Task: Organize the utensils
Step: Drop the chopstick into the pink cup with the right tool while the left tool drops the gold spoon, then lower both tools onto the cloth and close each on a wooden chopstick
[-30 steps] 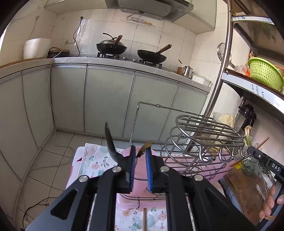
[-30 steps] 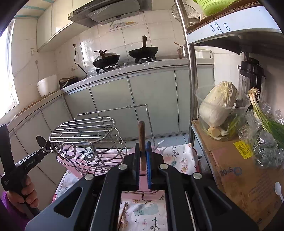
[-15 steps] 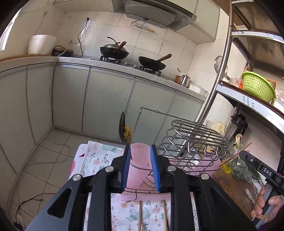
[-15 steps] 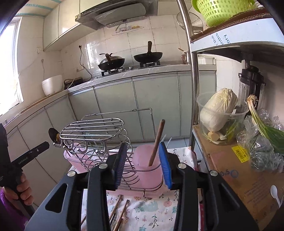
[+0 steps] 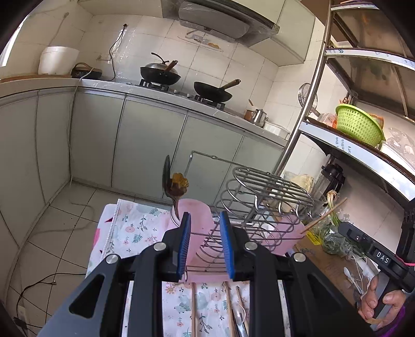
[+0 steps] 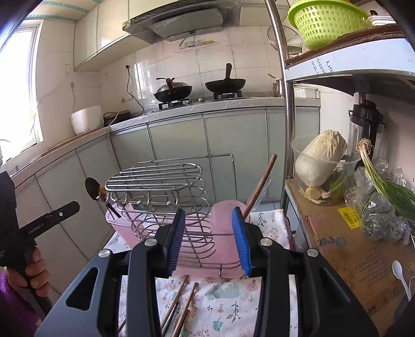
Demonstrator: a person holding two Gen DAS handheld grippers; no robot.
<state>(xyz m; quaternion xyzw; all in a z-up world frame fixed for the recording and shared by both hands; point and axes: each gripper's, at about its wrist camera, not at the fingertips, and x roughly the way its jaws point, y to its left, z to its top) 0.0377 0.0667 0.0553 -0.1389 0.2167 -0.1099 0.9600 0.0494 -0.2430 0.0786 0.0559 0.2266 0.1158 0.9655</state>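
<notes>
While both hand-held grippers stand open and empty, the left hand-held gripper (image 5: 205,243) narrower than the right hand-held gripper (image 6: 211,241), loose wooden chopsticks (image 6: 181,306) lie lengthwise on the floral-clothed counter (image 6: 228,311) just beneath the right one, nearer it.

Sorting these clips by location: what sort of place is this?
Most likely a home kitchen: two woks sit on a gas stove along a tiled wall under a range hood, and a wire dish rack with pink utensil cups stands on a floral cloth.
</notes>
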